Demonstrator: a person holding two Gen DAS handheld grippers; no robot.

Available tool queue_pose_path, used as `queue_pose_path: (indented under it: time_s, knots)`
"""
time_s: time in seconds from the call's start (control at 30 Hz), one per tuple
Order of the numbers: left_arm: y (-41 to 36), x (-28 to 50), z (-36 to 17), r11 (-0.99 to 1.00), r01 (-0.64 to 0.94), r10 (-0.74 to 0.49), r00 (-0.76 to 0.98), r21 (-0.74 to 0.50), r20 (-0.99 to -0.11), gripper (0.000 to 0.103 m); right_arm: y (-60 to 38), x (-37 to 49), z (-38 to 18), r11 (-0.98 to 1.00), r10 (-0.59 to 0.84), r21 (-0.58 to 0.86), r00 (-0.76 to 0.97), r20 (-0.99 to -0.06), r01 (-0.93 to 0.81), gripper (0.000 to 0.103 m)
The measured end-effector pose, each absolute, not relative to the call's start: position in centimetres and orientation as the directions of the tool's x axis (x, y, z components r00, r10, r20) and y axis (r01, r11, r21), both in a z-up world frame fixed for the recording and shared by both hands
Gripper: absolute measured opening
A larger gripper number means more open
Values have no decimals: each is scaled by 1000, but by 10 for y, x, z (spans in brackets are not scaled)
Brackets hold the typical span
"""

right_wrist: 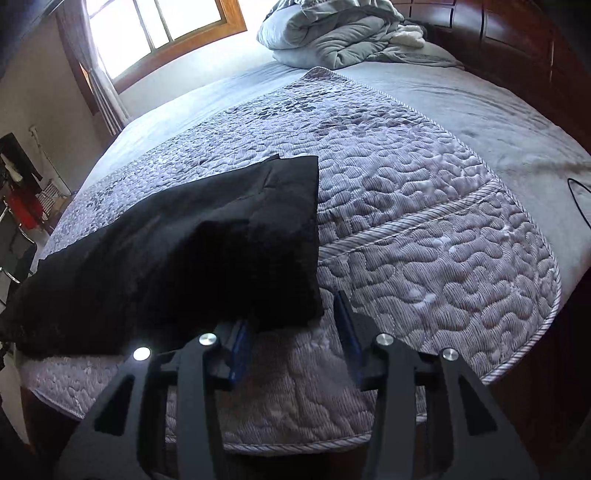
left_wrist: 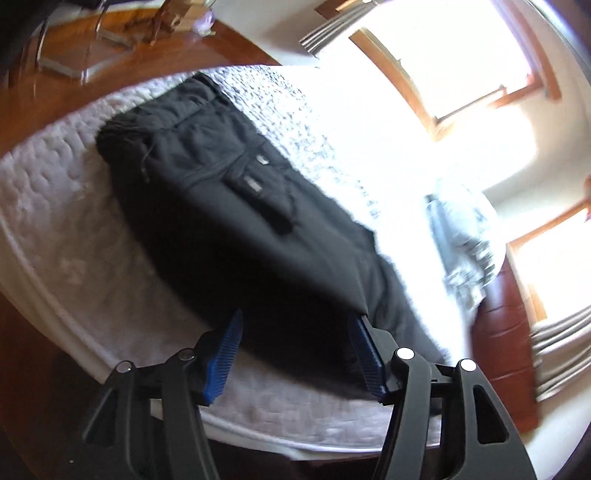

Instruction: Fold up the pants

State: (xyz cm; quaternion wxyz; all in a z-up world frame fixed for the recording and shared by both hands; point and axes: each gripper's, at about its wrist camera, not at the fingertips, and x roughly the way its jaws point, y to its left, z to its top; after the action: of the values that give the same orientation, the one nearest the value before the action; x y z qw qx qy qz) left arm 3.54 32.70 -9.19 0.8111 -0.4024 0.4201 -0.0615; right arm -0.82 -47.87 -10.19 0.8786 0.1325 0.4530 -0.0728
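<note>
Black pants (left_wrist: 229, 206) lie lengthwise on a quilted bedspread (left_wrist: 55, 206), waistband at the far end, leg ends near me. My left gripper (left_wrist: 295, 325) is open, its blue pads just above the near leg end, not gripping it. In the right wrist view the pants (right_wrist: 177, 251) lie to the left on the quilt (right_wrist: 424, 221). My right gripper (right_wrist: 293, 314) is open, at the near right corner of the leg hem, with the cloth beside its left pad.
A rumpled grey duvet (right_wrist: 332, 33) is piled at the head of the bed, by a dark wooden headboard (right_wrist: 517, 48). Bright windows (left_wrist: 443, 48) wash out part of the left view. A wooden floor (left_wrist: 37, 99) and chair legs (left_wrist: 88, 48) lie beyond the bed.
</note>
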Motion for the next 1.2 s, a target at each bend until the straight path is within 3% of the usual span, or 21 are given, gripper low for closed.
queue_pose_path:
  time_s: [0.13,0.27,0.5,0.6,0.63,0.7,0.73,0.77,0.9,1.0,1.07,1.2]
  knots:
    - [326,19,-80,649,-194,-478,648,-735,-593,61,-483,-22,-100,945,-2,186,574,-819,268,45]
    - [334,-2,-85,606,-233,-463,674,-761,-576,70,-481,-26,-103,945,-9,177,565,-825,274,47]
    - [345,19,-82,485,-242,-458,749,-841,-480,69,-474,-25,-100,946,2,187,573,-820,265,47]
    - [339,42,-72,529,-266,-418,745,-806,-520,69,-471,-27,-98,948,-1,180,571,-821,261,47]
    - [340,54,-77,533,-302,-410,725,-790,-553,67,-470,-27,-99,947,0,183,571,-821,263,47]
    - [337,74,-89,557,-351,-401,680,-753,-614,44,-469,-26,-99,944,3,191,574,-819,268,47]
    - [336,89,-99,578,-382,-397,640,-721,-658,26,-468,-27,-99,942,9,200,576,-818,269,47]
    - [338,93,-108,589,-401,-391,619,-702,-681,22,-467,-26,-99,941,15,206,577,-817,269,47]
    - [323,116,-82,675,-366,-316,642,-641,-699,18,-460,-26,-97,946,16,199,575,-818,257,48]
    - [304,112,-20,768,-199,-267,765,-609,-586,18,-456,-25,-95,945,22,206,581,-813,253,52]
    - [299,104,-4,812,-169,-219,800,-558,-559,16,-454,-24,-93,945,24,210,584,-811,252,53]
    - [310,98,-46,825,-298,-159,693,-480,-703,16,-452,-24,-92,938,26,225,592,-805,264,53]
